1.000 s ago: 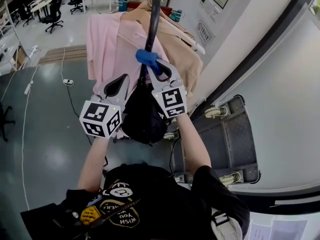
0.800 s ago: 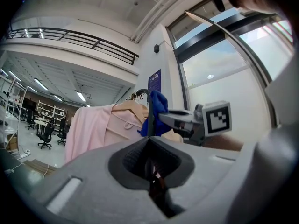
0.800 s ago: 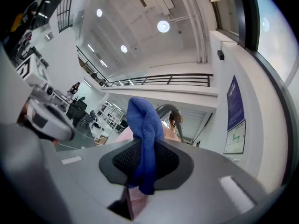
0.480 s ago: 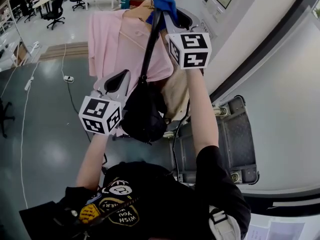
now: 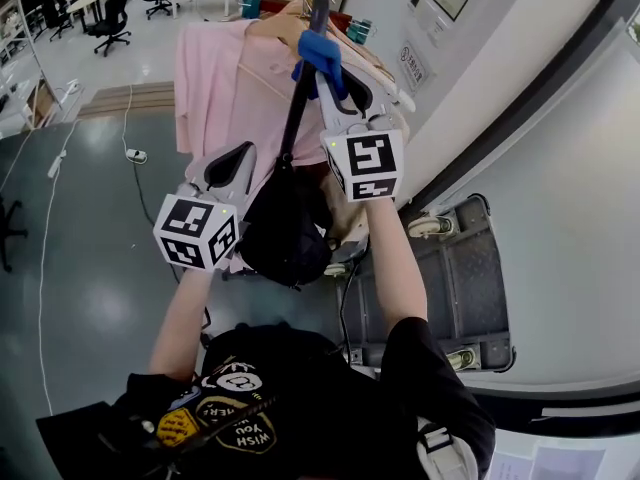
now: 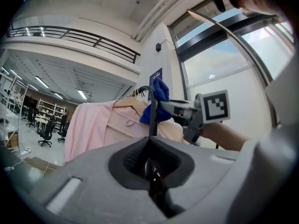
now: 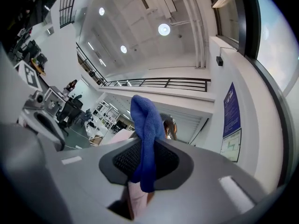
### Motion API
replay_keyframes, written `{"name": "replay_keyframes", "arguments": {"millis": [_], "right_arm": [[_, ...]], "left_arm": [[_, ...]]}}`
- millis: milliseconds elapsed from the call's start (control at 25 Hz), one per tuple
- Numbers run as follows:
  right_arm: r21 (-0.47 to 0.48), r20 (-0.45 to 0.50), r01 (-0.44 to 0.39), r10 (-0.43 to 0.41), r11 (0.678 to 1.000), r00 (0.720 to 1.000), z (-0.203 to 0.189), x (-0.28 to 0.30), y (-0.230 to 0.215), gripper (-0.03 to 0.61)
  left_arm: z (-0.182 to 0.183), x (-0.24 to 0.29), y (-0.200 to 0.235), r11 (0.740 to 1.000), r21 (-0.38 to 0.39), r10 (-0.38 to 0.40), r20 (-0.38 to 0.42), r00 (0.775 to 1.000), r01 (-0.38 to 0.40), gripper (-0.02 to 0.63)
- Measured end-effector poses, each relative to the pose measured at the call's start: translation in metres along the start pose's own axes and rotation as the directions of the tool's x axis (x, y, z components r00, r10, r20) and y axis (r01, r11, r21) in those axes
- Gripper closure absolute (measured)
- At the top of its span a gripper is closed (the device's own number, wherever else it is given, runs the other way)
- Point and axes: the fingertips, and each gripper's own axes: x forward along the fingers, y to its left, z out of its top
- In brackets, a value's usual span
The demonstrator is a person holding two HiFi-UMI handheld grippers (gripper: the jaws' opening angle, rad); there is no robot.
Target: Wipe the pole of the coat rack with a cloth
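Pole (image 5: 298,103) of the coat rack runs up the upper middle of the head view. One blue cloth (image 5: 322,50) lies against it near the top, clenched in your right gripper (image 5: 325,63). Your left gripper (image 5: 250,150), lower left of that, has its jaws pressed together on nothing, just beside the pole. Two garments hang behind, one pink shirt (image 5: 215,78) and one tan coat (image 6: 175,130). One black bag (image 5: 285,233) hangs below.
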Motion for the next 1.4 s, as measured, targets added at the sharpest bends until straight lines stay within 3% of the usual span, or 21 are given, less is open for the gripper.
{"name": "replay_keyframes", "arguments": {"millis": [320, 520, 680, 1160, 1400], "right_arm": [[0.025, -0.075, -0.081, 0.083, 0.996, 0.994, -0.073, -0.032, 0.072, 0.511], [0.204, -0.088, -0.033, 0.052, 0.978, 0.995, -0.096, -0.039, 0.083, 0.511], [0.328, -0.106, 0.021, 0.015, 0.944, 0.994, -0.102, -0.041, 0.085, 0.511], [0.407, -0.128, 0.029, 0.026, 0.913, 0.991, -0.107, -0.043, 0.083, 0.512], [0.406, -0.136, 0.024, 0.034, 0.913, 0.99, -0.108, -0.043, 0.083, 0.512]], "left_arm": [[-0.013, 0.006, -0.013, 0.999, -0.016, -0.03, -0.021, 0.999, 0.029, 0.612], [-0.021, 0.006, -0.014, 0.999, -0.027, -0.025, -0.03, 0.999, 0.024, 0.613], [-0.027, 0.004, -0.012, 1.0, -0.028, -0.012, -0.037, 0.999, 0.011, 0.613], [-0.033, 0.003, -0.011, 0.999, -0.037, -0.002, -0.041, 0.999, 0.0, 0.612], [-0.035, 0.007, -0.011, 0.999, -0.038, -0.003, -0.041, 0.999, 0.001, 0.614]]}}
